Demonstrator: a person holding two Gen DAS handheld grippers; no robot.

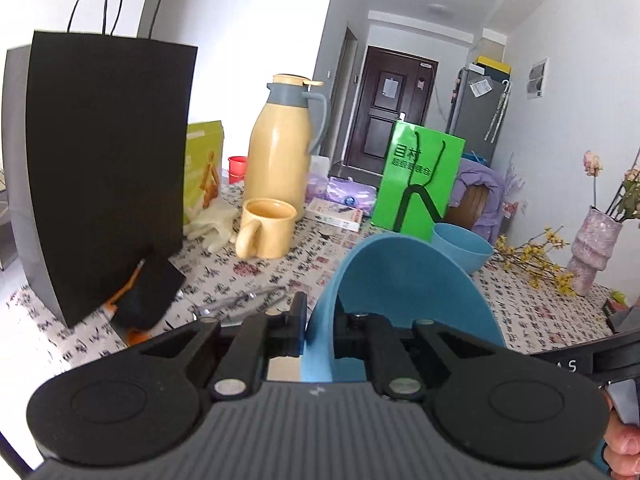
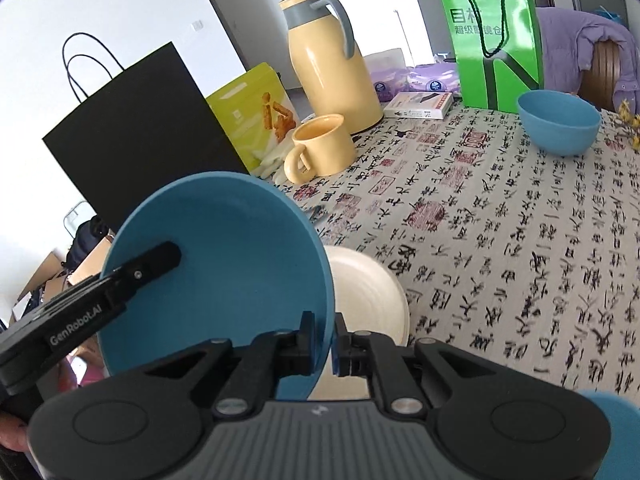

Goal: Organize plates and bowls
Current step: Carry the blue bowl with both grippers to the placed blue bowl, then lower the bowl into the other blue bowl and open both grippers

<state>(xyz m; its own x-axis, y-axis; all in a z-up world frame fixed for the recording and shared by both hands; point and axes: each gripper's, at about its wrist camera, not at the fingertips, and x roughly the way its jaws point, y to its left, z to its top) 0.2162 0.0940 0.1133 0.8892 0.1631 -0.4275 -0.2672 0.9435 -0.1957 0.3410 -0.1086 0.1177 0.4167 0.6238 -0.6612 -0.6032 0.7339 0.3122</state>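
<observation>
**Dark blue shallow bowl gripped at the rim from two sides**

Hidden in the right wrist view: the lower edge of the dark blue shallow bowl point(image 2: 224, 248), behind the housing of the right tongs point(image 2: 324, 334). Impossible to tell whether it touches the cream plate point(image 2: 368, 292) lying just behind it on the counter point(image 2: 500, 240). Half of that plate covered by the bowl. Cut off at the lower right corner, a blue rounded thing point(image 2: 612, 432), too little of it in view to name.

Seen edge-on and tilted in the left wrist view, so most of the bowl's inside lost there. Cut off at that view's right edge, a dark arm with a few letters and part of a hand point(image 1: 624, 448).

Left tongs point(image 1: 316, 320): narrow, clamped on the bowl's rim, one finger point(image 2: 160, 256) lying across the inside, the other out of sight behind the wall. Right tongs: narrow too, pads pinching the rim on the opposite side.

Well apart, upright on the counter beside the green paper bag point(image 2: 496, 40): a light blue bowl point(image 2: 560, 120). Farther left, a yellow mug point(image 2: 320, 148) just in front of a yellow thermos jug point(image 2: 332, 64), and a black paper bag point(image 1: 108, 168).
</observation>
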